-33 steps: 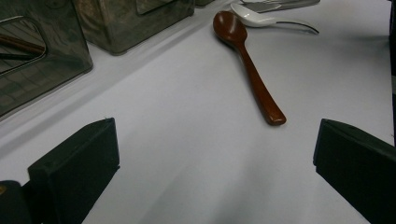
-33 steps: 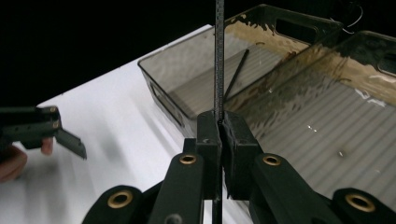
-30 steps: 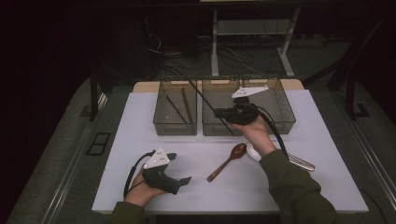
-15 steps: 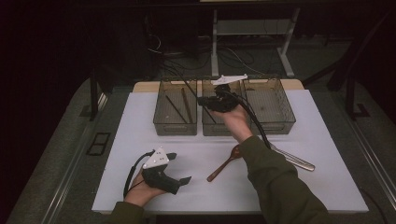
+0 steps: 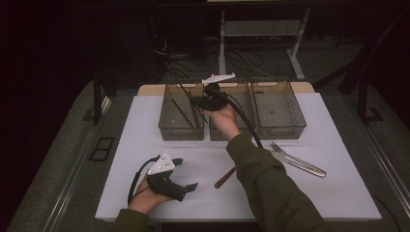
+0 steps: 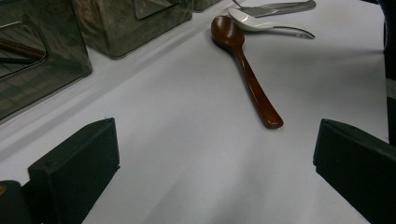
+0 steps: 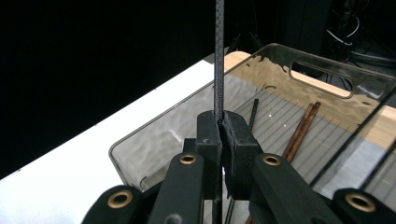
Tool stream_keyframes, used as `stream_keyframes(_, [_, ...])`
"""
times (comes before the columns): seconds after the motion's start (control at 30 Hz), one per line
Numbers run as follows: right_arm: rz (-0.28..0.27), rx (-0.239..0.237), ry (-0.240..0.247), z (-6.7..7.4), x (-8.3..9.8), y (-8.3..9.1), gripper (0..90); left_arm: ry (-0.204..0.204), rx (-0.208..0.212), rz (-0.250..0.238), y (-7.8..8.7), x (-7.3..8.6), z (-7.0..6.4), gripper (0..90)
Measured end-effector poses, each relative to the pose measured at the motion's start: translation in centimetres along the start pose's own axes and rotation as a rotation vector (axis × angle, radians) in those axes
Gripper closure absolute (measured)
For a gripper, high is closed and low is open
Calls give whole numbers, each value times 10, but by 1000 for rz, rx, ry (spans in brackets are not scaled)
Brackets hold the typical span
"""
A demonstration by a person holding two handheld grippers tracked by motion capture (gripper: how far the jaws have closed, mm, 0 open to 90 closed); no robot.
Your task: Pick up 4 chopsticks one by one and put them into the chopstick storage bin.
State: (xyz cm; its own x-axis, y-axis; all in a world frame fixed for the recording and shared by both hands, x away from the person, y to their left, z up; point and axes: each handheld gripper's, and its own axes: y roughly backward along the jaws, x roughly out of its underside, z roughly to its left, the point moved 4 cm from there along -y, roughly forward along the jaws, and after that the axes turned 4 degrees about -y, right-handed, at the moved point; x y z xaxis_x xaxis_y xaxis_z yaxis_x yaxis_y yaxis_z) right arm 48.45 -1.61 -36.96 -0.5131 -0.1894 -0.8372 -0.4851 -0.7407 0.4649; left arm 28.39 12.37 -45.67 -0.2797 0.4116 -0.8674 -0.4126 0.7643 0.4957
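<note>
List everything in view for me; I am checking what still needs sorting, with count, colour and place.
Bins: three, clear smoky plastic, in a row at the table's far edge.
Held chopstick: one, black, clamped upright above the left bin.
Chopsticks in the left bin: a brown pair and at least one black.
Wooden spoon: one, dark brown, mid table.
White spoon: one, beside the wooden spoon's bowl.
Fork: one, silver, right of the sleeve, with another metal piece alongside.
Table cover: one, white.
Left claw: open, over bare cover.
Right claw: shut on the held chopstick.
</note>
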Motion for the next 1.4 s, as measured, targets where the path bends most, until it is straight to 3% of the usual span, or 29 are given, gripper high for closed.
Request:
stream_keyframes(0.53, [85, 38, -9, -1, 12, -40, 854, -1, 7, -3, 0, -1, 0, 0])
stream_keyframes(0.8, [171, 83, -24, -1, 22, -53, 845, -4, 11, -1, -1, -1, 0, 0])
stream_keyframes(0.9, [210, 81, -22, 0, 23, -54, 766, -4, 11, 0, -1, -1, 0, 0])
stream_keyframes(1.03, [225, 90, -1, 0, 24, -52, 704, -5, 10, 2, -1, -1, -1, 0])
stream_keyframes(1.4, [206, 54, 12, 1, 21, -27, 537, -13, 10, 11, -1, 0, -1, 0])
